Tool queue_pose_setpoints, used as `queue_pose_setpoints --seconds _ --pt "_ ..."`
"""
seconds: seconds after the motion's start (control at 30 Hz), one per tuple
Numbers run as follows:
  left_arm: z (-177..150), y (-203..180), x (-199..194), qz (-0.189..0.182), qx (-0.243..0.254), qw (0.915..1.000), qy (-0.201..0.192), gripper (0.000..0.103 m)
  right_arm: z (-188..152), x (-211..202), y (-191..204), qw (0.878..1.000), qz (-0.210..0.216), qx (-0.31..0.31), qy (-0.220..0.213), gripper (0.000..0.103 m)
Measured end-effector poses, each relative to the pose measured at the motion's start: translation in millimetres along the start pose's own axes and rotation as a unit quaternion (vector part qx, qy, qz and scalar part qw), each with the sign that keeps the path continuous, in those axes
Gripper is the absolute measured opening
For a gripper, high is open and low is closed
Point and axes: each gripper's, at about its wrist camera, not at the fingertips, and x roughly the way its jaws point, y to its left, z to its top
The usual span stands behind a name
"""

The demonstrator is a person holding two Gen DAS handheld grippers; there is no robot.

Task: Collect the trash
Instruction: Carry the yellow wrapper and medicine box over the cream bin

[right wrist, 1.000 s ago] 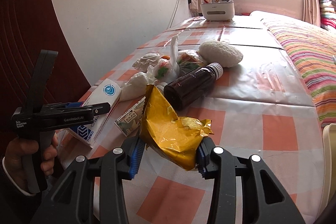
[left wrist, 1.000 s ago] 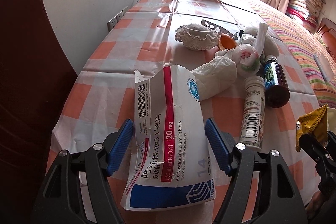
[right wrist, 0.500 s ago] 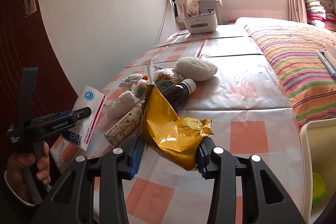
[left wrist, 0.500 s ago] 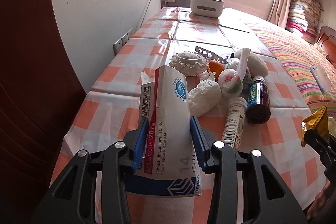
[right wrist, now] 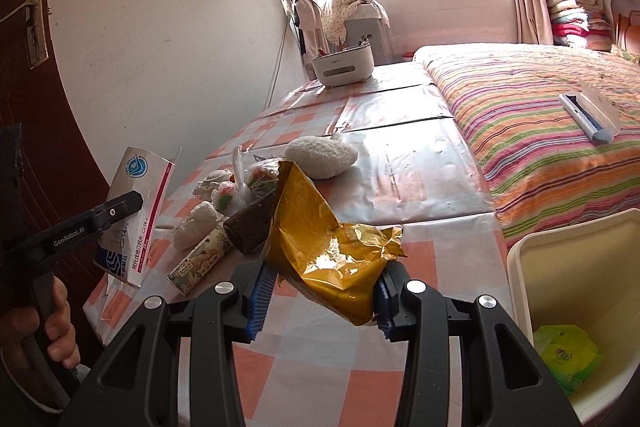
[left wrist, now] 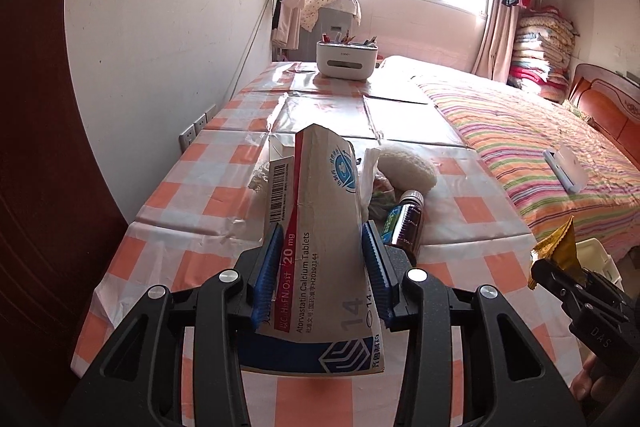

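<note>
Trash is in both claws now. The left claw [left wrist: 322,273] pinches a flattened pill box [left wrist: 320,227] between its blue pads; a second ago the box lay flat on the desk [left wrist: 192,239] with the claw spread around it, and half a second ago the pads had only just met it. Now the box stands upright at the centre of the left view, clear of the checked cloth. In the right view it hangs at the left of the frame, tilted, above the desk edge.

The right claw [right wrist: 318,297] is pressed onto a crumpled yellow wrapper [right wrist: 332,247], as it has been through the whole second, and it has swung so that the bin [right wrist: 532,243] now fills the lower right of its frame, with a green packet [right wrist: 568,355] already inside. A second ago no bin showed there.

That suggests both pickups are done and the carry to the bin is under way, with the wrapper nearest to a drop.

More litter waits on the desk, mid-frame in the right view: a brown bottle [right wrist: 252,227], a white tube [right wrist: 200,261], a wad of tissue [right wrist: 198,223] and a knotted bag [right wrist: 240,183]. A woolly white lump [right wrist: 322,157] lies behind them; whether it counts as trash I cannot tell.
</note>
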Motion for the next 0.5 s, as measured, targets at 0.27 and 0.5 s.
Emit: queue_pose_setpoints --seconds 0.27,0.5 --pt "-1.4 -46.8 3.8 -0.054 0.028 0.9981 0.006 0.039 1.5 -16.4 -23.8 0.998 -0.051 0.016 -0.017 0.041" --pt "-3.3 -82.6 5.0 -0.093 0.044 0.9946 0.010 0.040 0.6 -32.4 -47.8 0.994 -0.102 0.036 -0.029 0.041"
